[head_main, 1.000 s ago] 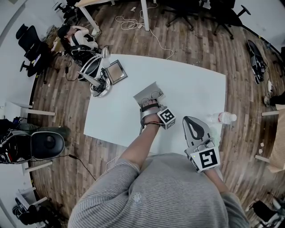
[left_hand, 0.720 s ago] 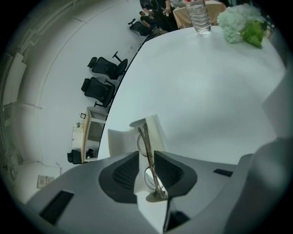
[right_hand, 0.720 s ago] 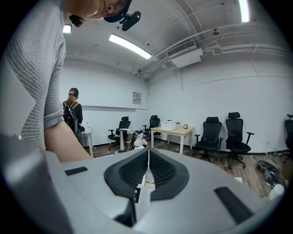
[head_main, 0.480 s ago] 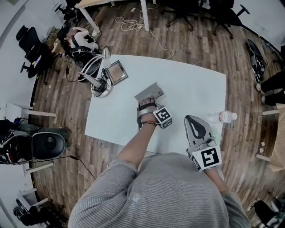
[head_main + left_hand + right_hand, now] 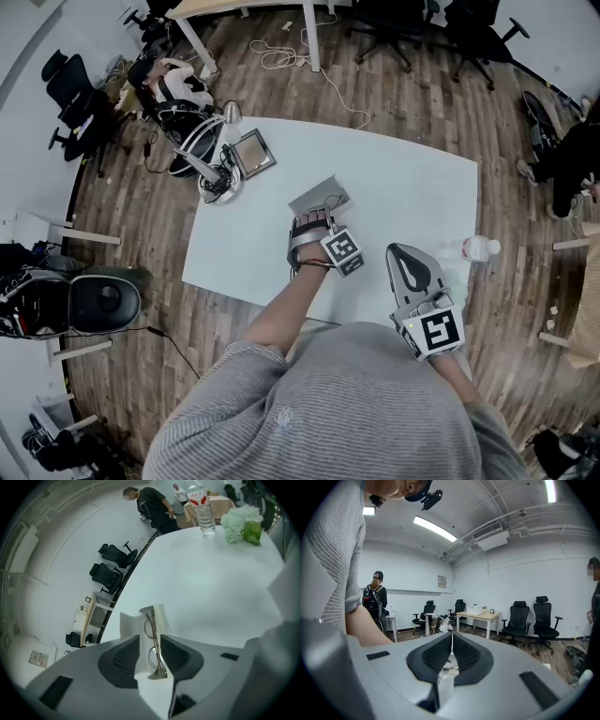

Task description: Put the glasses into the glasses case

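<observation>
Resting in the open glasses case [image 5: 129, 623], the glasses [image 5: 159, 671] lie between the jaws of the left gripper [image 5: 149, 638] — just opened, apart; right gripper [image 5: 452, 633] closed.

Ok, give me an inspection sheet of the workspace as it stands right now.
Surface: white table.
Job's things: glasses lying in the open glasses case.
Clutter: water bottle, flowers, desk lamp, square framed object.
Grippers: left hand-held gripper open, jaws have just been opening, glasses between them, pads not pressing; right hand-held gripper shut, nothing in it.
Cables: tangle at the lamp base; white cable on the floor.
Surroundings: wooden floor, office chairs, a person standing beyond the table.
</observation>
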Demonstrator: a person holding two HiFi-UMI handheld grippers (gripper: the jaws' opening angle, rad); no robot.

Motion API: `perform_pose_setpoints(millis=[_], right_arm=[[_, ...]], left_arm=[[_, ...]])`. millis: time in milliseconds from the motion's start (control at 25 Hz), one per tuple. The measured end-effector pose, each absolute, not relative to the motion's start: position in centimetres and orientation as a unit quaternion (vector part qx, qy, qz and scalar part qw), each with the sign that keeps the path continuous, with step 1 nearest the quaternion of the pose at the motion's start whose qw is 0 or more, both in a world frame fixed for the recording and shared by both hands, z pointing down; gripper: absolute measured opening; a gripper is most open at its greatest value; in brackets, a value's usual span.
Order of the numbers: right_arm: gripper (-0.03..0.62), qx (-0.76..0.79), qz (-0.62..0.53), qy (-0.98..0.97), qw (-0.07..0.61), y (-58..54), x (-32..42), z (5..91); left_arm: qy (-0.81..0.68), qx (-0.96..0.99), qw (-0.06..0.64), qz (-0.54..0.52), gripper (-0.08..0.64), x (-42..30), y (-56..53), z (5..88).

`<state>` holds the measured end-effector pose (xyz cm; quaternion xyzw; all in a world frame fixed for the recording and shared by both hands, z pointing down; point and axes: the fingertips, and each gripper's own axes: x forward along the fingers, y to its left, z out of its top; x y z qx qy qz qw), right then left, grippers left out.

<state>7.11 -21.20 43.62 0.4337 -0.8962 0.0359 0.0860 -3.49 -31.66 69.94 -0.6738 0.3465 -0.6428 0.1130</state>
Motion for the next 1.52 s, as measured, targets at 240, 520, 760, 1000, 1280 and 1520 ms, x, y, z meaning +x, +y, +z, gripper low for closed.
perform_pose_setpoints(millis=[240,520,760,1000,1280,1520], right_arm=[[0.014,0.430,0.038,-0.898,0.079,-20.9,6.7,43.5],[0.015,0.427,0.042,-0.900,0.077,-20.5,6.9,43.5],[0.015,0.422,0.039,-0.903,0.074,-20.1,6.7,43.4],[0.014,0.418,0.036,-0.905,0.072,-19.4,6.6,43.2],[0.015,0.412,0.038,-0.907,0.076,-18.8,6.4,43.3],[0.015,0.406,0.039,-0.910,0.077,-18.4,5.8,43.8]], left_arm=[[0.367,-0.693,0.098,-0.614,0.129,-4.0,-30.6,68.3],[0.366,-0.716,0.082,-0.589,0.129,-3.5,-28.6,67.3],[0.366,-0.720,0.081,-0.584,0.129,-3.5,-27.0,66.9],[0.366,-0.734,0.064,-0.569,0.129,-3.5,-24.5,66.4],[0.363,-0.763,0.038,-0.533,0.127,-2.9,-21.4,65.4],[0.379,-0.778,0.011,-0.501,0.127,-3.3,-19.8,64.5]])
